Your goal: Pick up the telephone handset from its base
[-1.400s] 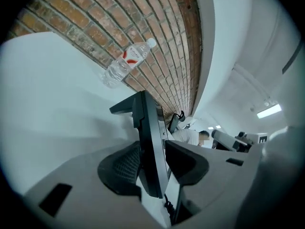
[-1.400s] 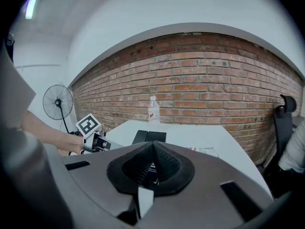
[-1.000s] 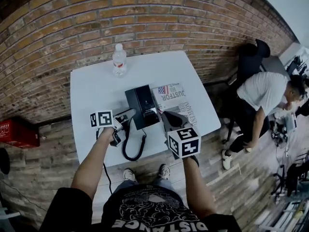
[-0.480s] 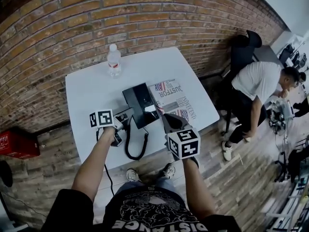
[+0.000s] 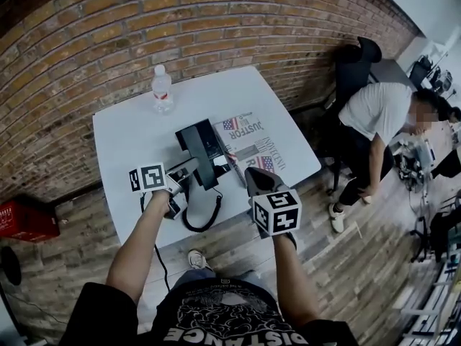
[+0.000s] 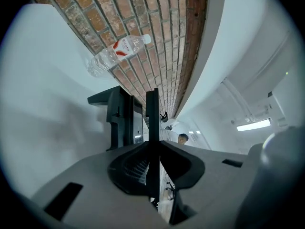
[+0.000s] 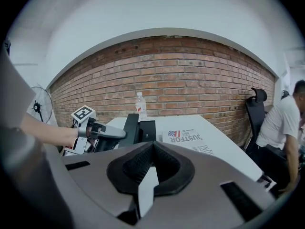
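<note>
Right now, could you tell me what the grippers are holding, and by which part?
The left gripper clamps the telephone handset across its thickness; which end is unclear. The right gripper holds nothing.

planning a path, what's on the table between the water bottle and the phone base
Nothing: in the head view the white table is bare between the water bottle and the telephone base.

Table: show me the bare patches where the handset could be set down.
Bare: the far strip of the table between the water bottle and the newspaper; also the left side, from the bottle down beside the phone base. Crowded: the middle and near edge, where the phone base, its coiled cord and the newspaper sit close together.
</note>
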Demonstrator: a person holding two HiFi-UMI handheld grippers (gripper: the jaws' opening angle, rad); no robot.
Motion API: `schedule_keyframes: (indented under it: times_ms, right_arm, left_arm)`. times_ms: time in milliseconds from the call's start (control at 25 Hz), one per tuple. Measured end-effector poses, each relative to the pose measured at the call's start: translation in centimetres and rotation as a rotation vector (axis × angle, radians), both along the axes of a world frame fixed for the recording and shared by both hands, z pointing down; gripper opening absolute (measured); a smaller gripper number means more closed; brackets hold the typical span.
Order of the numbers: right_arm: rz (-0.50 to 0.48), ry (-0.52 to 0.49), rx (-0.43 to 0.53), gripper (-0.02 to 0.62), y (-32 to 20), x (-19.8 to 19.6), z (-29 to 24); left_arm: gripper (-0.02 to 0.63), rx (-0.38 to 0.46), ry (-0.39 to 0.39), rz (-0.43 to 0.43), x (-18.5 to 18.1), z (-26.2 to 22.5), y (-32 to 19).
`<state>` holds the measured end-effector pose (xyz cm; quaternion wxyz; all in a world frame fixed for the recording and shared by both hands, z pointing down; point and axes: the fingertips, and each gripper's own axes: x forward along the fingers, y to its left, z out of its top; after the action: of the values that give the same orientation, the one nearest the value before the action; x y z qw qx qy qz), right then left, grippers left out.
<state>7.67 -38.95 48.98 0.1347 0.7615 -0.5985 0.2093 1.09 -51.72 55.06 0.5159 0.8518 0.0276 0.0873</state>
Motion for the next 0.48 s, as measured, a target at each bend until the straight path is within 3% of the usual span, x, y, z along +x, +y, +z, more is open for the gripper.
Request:
schedule_keyframes:
  times_ms: [480]
  right_arm:
    - [-0.014,0.010,0.067,0.002,6.4,1.7,-2.4]
  left_arm:
    - [0.072,0.098,0.055,-0.034,0.6,-5.5,6.8]
